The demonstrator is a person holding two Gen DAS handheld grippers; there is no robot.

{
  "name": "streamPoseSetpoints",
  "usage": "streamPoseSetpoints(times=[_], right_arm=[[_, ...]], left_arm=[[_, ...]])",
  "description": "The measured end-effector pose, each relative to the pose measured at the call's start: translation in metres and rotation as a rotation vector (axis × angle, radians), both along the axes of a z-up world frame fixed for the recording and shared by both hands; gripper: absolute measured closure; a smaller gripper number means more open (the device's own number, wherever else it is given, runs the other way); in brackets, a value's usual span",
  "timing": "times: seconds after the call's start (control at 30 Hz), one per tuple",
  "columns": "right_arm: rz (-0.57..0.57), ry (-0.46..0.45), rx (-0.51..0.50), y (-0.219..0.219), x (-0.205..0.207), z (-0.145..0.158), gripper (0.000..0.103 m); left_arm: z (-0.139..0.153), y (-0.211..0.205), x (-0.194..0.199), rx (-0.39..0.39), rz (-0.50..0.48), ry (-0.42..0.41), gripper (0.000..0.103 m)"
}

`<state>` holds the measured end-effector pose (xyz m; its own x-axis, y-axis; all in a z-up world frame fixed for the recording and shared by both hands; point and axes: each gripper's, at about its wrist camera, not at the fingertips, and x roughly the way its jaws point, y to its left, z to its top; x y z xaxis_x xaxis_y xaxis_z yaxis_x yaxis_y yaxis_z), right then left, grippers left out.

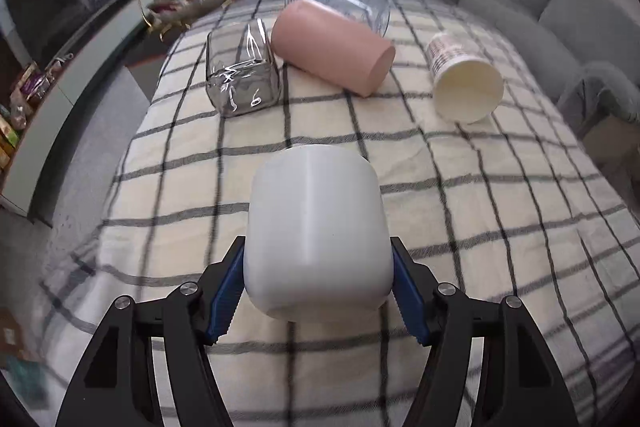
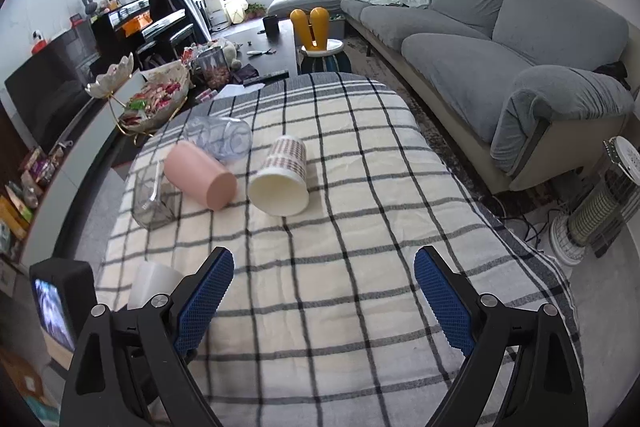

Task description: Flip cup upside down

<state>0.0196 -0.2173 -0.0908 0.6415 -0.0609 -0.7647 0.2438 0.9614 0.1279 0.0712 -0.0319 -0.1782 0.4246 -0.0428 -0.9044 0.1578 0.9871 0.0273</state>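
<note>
Near the front edge of the checked-cloth table (image 1: 480,227), the left gripper (image 1: 318,283) clamps the smooth white plastic cup (image 1: 316,235), its long axis pointing away, apparently lifted; the right gripper (image 2: 324,291) stands wide, empty.

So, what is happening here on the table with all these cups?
The left gripper is shut on a white cup above the checked cloth. The right gripper hangs open and holds nothing. Farther back, a pink cup, a paper cup and a clear glass lie on their sides.
</note>
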Motion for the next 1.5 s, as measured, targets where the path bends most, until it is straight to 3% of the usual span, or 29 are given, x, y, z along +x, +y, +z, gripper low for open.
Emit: streamPoseSetpoints(times=[0.2,0.33,0.53,0.63,0.73,0.97,1.2,1.37,1.5], right_arm=[[-0.008,0.05,0.137,-0.002,0.015,0.006,0.011],[-0.048,0.1,0.252,-0.011,0.028,0.0,0.011],[-0.264,0.189,0.426,-0.042,0.041,-0.026,0.011],[-0.305,0.251,0.478,-0.051,0.052,-0.044,0.011],[-0.331,0.32,0.519,-0.057,0.064,-0.065,0.011],[-0.364,0.416,0.548,-0.069,0.088,-0.096,0.011],[-0.351,0.425,0.55,-0.075,0.098,-0.1,0.011],[-0.334,0.411,0.536,-0.069,0.096,-0.094,0.011],[-0.311,0.387,0.515,-0.065,0.089,-0.081,0.011]], left_arm=[[0.028,-0.004,0.039,0.022,-0.094,0.247,0.037],[0.028,-0.026,0.057,0.045,-0.201,0.431,0.037],[0.003,-0.046,0.083,0.14,-0.264,0.72,0.037],[-0.013,-0.061,0.09,0.217,-0.322,0.829,0.037],[-0.032,-0.069,0.101,0.28,-0.321,0.926,0.037],[-0.051,-0.091,0.119,0.369,-0.349,1.008,0.037],[-0.066,-0.093,0.128,0.387,-0.35,1.032,0.036],[-0.061,-0.092,0.129,0.389,-0.368,0.989,0.013],[-0.038,-0.087,0.122,0.372,-0.381,0.909,0.01]])
